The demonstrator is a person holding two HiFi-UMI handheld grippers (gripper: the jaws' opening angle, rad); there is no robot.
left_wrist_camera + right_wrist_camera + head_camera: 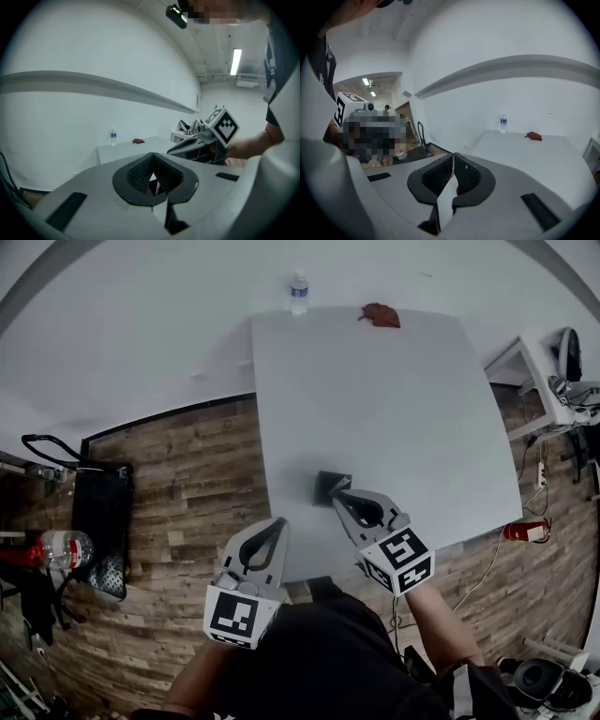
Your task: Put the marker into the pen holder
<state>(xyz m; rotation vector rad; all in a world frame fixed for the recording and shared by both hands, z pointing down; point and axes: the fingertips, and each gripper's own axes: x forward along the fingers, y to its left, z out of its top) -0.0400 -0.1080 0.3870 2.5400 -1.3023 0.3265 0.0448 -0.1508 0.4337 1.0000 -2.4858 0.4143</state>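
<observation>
Small dark square pen holder [328, 485] at centre of the white table [394, 399]; grey right gripper [341, 496] tips just lower-right of it, left gripper [277, 522] farther lower-left; both jaws pressed together, marker unseen, perhaps already inside.

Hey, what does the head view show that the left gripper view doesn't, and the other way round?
Only the head view shows the dark pen holder on the table and the wooden floor. Only the left gripper view shows a lit ceiling lamp. Both show the white table, the water bottle, the reddish-brown thing and the right gripper.
</observation>
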